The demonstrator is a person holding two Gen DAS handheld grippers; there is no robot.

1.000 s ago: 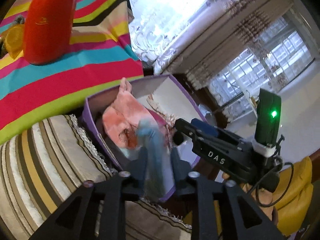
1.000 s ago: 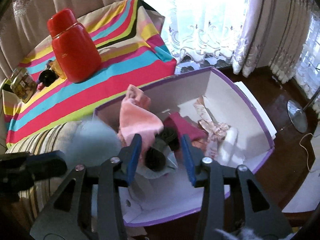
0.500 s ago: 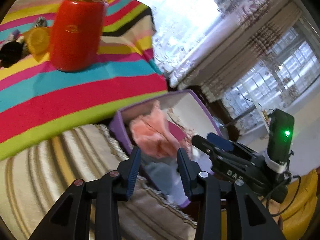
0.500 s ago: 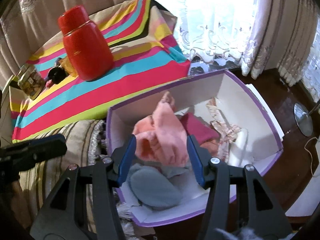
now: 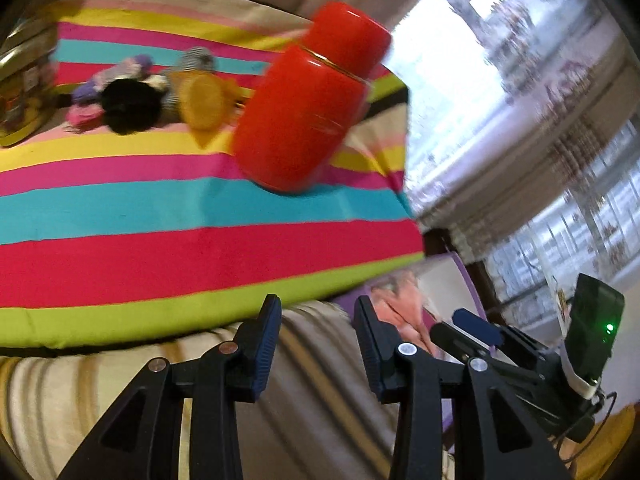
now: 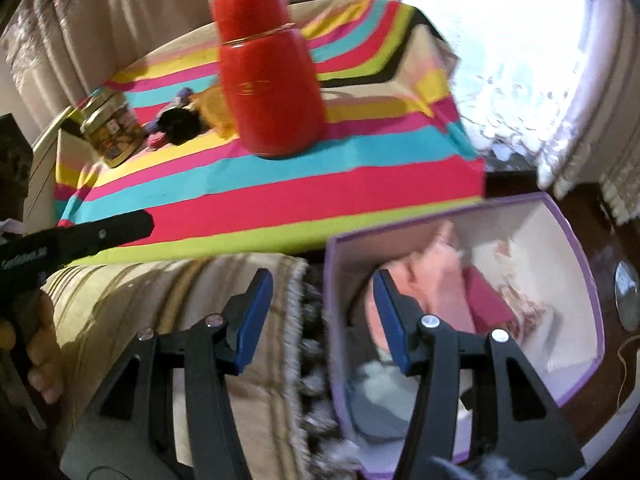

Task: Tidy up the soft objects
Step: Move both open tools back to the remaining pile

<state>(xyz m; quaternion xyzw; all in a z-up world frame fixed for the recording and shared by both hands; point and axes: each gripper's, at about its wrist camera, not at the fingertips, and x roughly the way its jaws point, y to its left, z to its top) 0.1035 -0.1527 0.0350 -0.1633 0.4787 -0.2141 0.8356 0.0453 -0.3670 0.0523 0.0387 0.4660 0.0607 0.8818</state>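
Observation:
A purple-rimmed box [image 6: 576, 236] [image 5: 466, 280] stands on the floor beside the striped table and holds soft things: a pink cloth [image 6: 436, 276] [image 5: 400, 300], a dark red cloth [image 6: 486, 304] and a grey-blue piece [image 6: 380, 404]. More soft items lie on the table behind the red flask: a black one [image 5: 128, 106] [image 6: 180, 124], a yellow one [image 5: 202, 98], a purple one [image 5: 128, 68]. My left gripper [image 5: 318, 344] is open and empty over the beige striped cushion. My right gripper [image 6: 322, 316] is open and empty at the box's left edge.
A tall red flask [image 5: 308, 100] [image 6: 268, 76] stands on the rainbow-striped tablecloth [image 5: 160, 216]. A glass jar with a gold lid [image 6: 110, 128] sits at the table's far left. A beige striped cushion [image 6: 168, 312] lies in front. Curtains and windows are behind.
The left gripper let go of the grey-blue piece into the box, opened and swung left toward the table. The right gripper also shifted left, off the box's middle.

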